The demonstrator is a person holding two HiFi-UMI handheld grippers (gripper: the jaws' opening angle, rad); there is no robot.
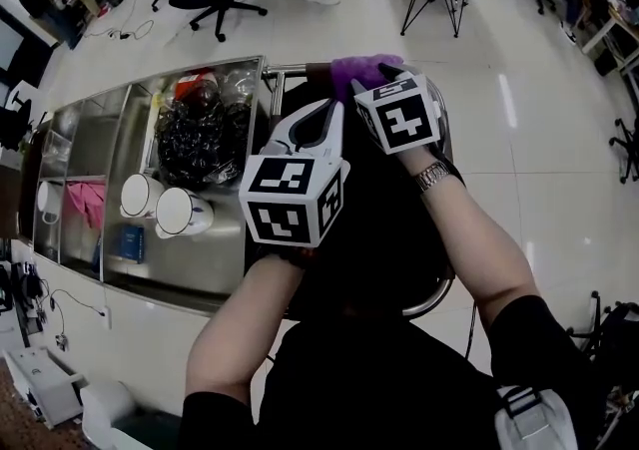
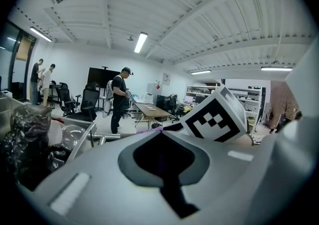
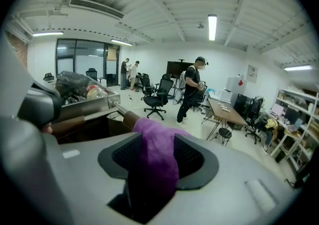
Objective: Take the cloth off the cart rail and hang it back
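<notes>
Head view: looking steeply down, a person's two forearms reach forward over a steel cart [image 1: 120,129]. A purple cloth [image 1: 361,70] is draped over the cart rail [image 1: 288,69] at the cart's far end. The right hand-held gripper [image 1: 384,79] has its tip right at the cloth. The left hand-held gripper [image 1: 334,107] sits beside it, a little nearer the person, and points toward the same rail. Two white mugs [image 1: 165,207] and a crumpled black bag [image 1: 205,139] lie in the cart's top.

Left gripper view: the jaws meet at their tips with nothing between them. A sliver of purple shows just beyond the tips.

Right gripper view: the jaws stand wide apart. The cloth hangs between them over the brown-sleeved rail and fills the gap, but it does not look pinched.

The cloth is still on the rail, so the task seems to be at its first step, the approach for the pick-up. The next move likely calls for the right jaws to clamp on the cloth's hanging fold. Then it must be lifted straight up, clear of the rail, without snagging.
</notes>
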